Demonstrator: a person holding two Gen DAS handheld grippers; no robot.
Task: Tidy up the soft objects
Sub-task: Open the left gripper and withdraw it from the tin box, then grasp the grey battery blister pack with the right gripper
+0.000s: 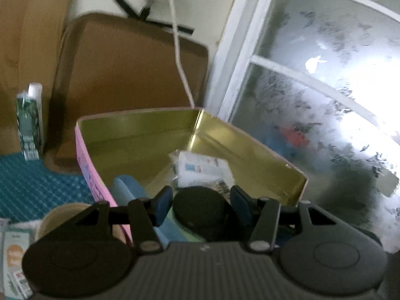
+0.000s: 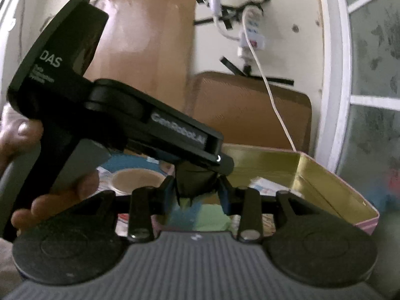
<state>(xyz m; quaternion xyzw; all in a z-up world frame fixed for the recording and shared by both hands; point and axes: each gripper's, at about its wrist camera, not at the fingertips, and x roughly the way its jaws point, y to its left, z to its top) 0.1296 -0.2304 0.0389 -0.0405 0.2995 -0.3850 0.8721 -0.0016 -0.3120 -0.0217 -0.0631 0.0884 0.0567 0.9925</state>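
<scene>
The left claw (image 1: 201,201) pinches a dark, rounded soft thing, a black pouch (image 1: 200,207), between its blue pads (image 1: 163,205). It hangs over the near part of an open tin box (image 1: 140,135), gold inside and pink outside. In the right wrist view the same left claw (image 2: 220,162) crosses the picture from the upper left, held by a hand (image 2: 57,195) at the left edge, and the black pouch (image 2: 193,180) hangs from its tip.

The right claw (image 2: 196,192) also grips that black pouch, its pads (image 2: 225,192) pressed close onto the lower part of it, so both claws hold the same piece just above the near edge of the tin box (image 2: 325,177).

Inside the box lie a white packet (image 1: 200,167) toward the middle, a blue soft piece (image 1: 130,190) against the pink wall at the left, and a light green piece (image 2: 212,217) at the near end, under the pouch.

Outside the box, to its left, a roll of tape (image 1: 62,215) lies on a teal dimpled mat (image 1: 32,190), with a printed packet (image 1: 15,257) at the near left corner of the mat. A green and white carton (image 1: 30,122) stands upright at the far edge of the mat. Behind the box, brown cardboard (image 1: 130,72) leans on the wall, and a white cable (image 1: 178,50) runs down from a power strip (image 2: 252,35) to the box's far corner. A frosted window (image 1: 325,87) fills the right side.
</scene>
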